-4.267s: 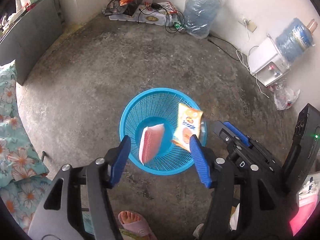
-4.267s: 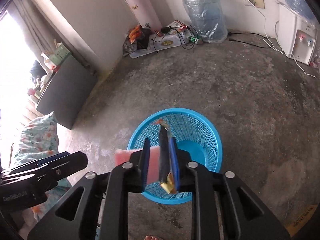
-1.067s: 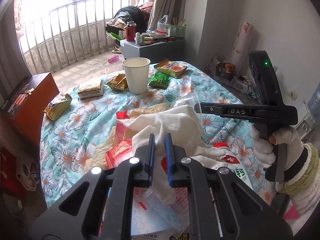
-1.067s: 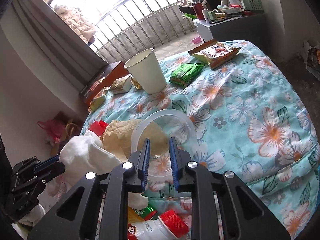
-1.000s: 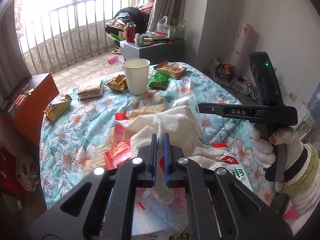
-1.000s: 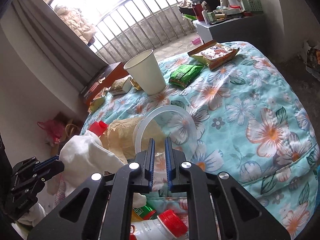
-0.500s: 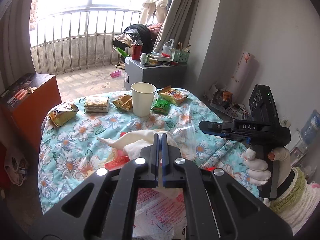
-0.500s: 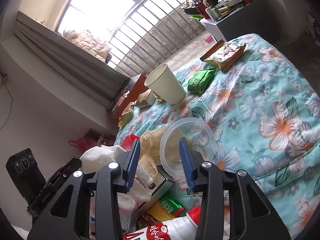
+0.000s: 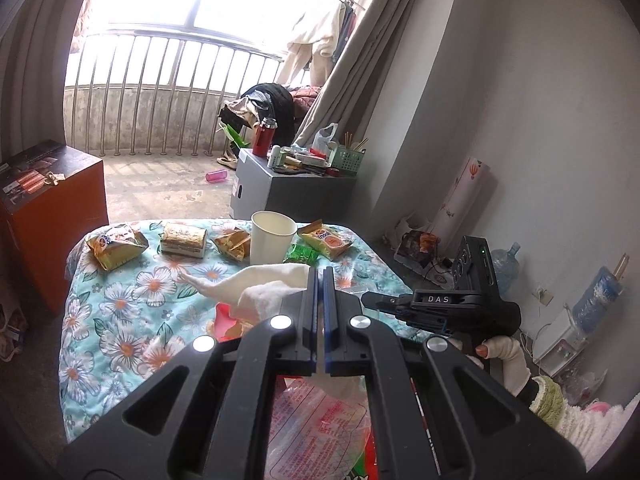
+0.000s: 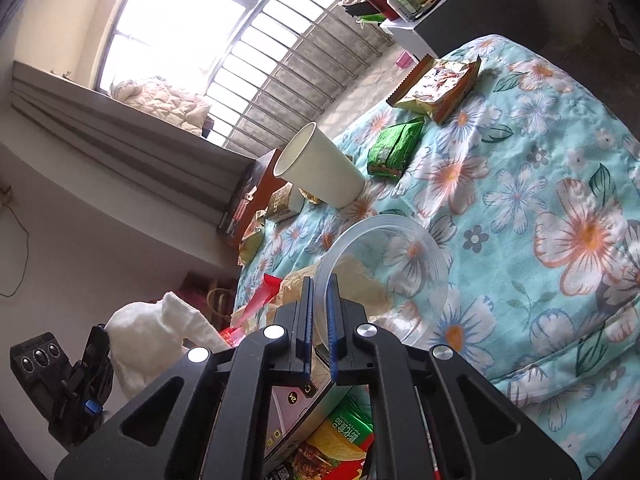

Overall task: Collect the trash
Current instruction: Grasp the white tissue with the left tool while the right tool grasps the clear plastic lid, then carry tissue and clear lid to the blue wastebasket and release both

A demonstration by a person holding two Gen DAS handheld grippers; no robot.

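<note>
Pinching white cloth (image 9: 264, 292) in left hand-held gripper (image 9: 320, 280), clear lid (image 10: 384, 268) rim in right hand-held gripper (image 10: 319, 292)

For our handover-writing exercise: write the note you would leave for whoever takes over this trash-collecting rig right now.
Left gripper: shut on the white cloth, held above the floral cover.
Right gripper: jaws have just closed on the rim of the clear plastic cup.
Done: both pieces gripped; no bin in view.
Left: bin these two, then the paper cup and snack packets.
</note>
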